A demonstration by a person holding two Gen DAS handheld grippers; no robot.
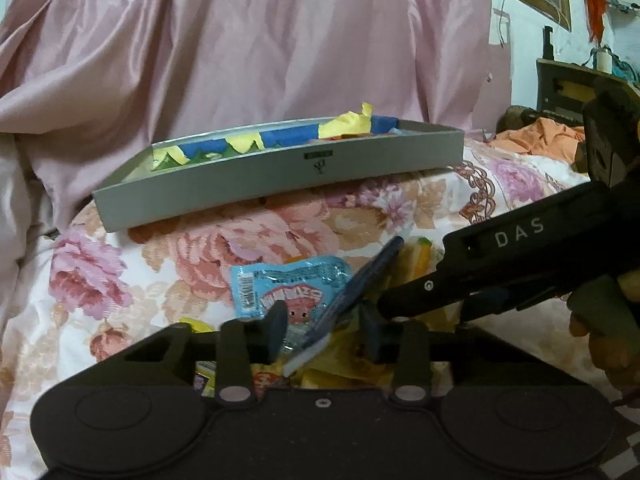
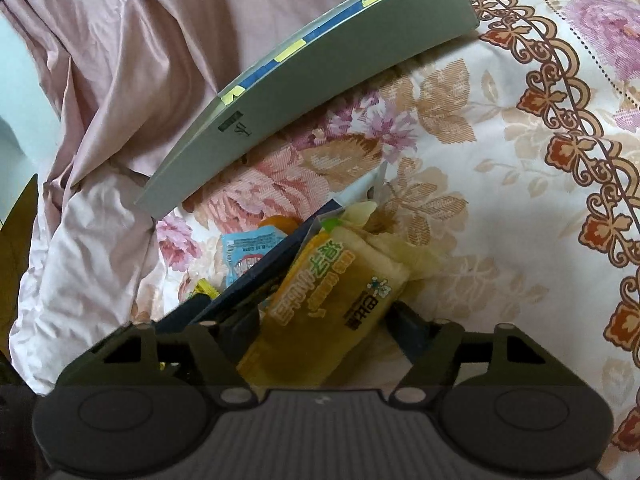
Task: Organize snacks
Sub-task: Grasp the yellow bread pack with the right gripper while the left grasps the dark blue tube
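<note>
The left gripper [image 1: 324, 332] has its jaws partly apart with a dark blue packet [image 1: 352, 296] standing on edge between them, tilted up and to the right; whether the fingers actually press on it cannot be told. The right gripper [image 2: 320, 320] has its jaws set against either side of a yellow packet [image 2: 320, 304] printed with green and white characters; the packet fills the gap between the fingers and runs forward past the tips, so the jaws appear clamped on it. In the left wrist view the right gripper's black body [image 1: 520, 256], marked "DAS", comes in from the right edge with its tip just beside the dark blue packet, and part of a hand [image 1: 608, 344] shows at the right edge. Both grippers meet over a small pile of snacks lying on a floral bedspread [image 1: 120, 280]: a light blue packet [image 1: 280, 288] lies flat just beyond the left fingers, with yellow wrappers [image 1: 340, 376] beneath the jaws and an orange item partly hidden behind. Farther on, well apart from the pile, a shallow grey box [image 1: 280, 176] rests on the bedspread, holding blue and yellow items [image 1: 348, 124] whose nature cannot be told. Behind the box lies bunched pink fabric [image 1: 240, 40].
</note>
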